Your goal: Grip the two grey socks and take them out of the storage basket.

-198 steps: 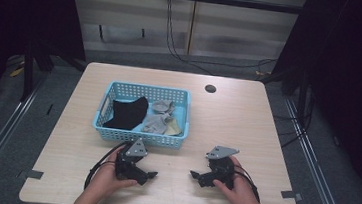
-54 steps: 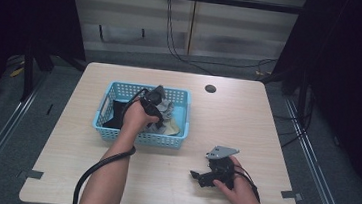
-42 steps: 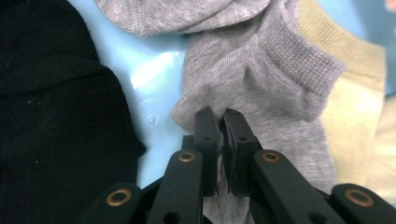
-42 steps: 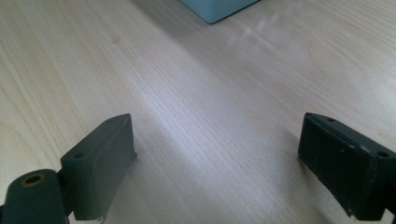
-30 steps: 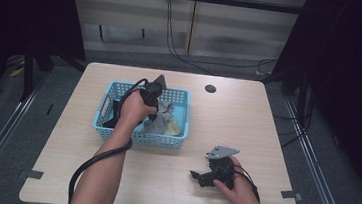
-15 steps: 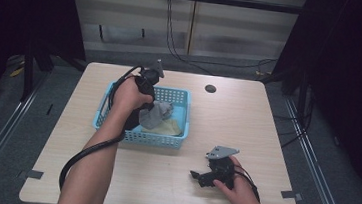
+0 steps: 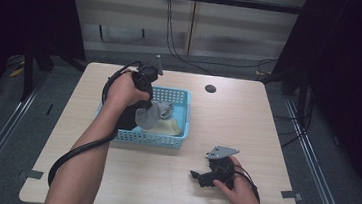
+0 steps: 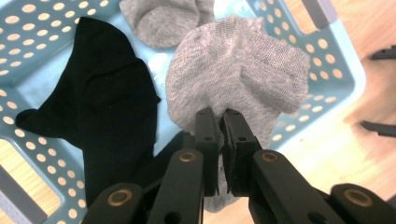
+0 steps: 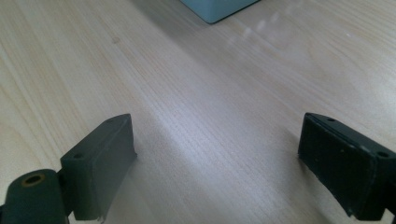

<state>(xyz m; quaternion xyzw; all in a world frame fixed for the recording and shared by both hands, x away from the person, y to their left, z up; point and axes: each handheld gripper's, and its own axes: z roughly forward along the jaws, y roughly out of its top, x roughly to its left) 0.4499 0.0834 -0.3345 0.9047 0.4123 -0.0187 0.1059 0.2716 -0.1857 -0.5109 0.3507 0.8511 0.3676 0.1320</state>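
We have the left tool (image 8: 220, 122) clamped on a grey sock (image 8: 243, 79): jaws nearly together, a pinch of the knit between the tips. The rest of the sock bunches out just beyond the tips and a short end trails back under the jaws. In the high view the sock (image 7: 151, 114) hangs below the left tool (image 7: 143, 104), over the basket (image 7: 180, 113), clear of its floor.

Sock: soft fine-mesh knit, mottled light grey, rounded at the far end, folded where we pinch it.

To one side of the tool in the left gripper view a black sock (image 8: 100, 107) lies flat on the basket floor: smooth matte fabric, long, with a pointed end. Past the tips is a second grey sock (image 8: 163, 18), same knit, crumpled. In the high view we see a pale yellowish cloth (image 7: 170, 127) in the basket corner beside the hanging sock.

Basket: light blue plastic, rectangular, walls and floor perforated with round holes.

Right tool (image 7: 203, 176) rests on the tabletop (image 7: 266, 130), well apart from the basket, held in the right hand (image 7: 241, 190). Its jaws stand wide apart with bare wood between them. Pads are flat black blocks. Tabletop is pale wood-grain laminate, smooth, slight sheen.
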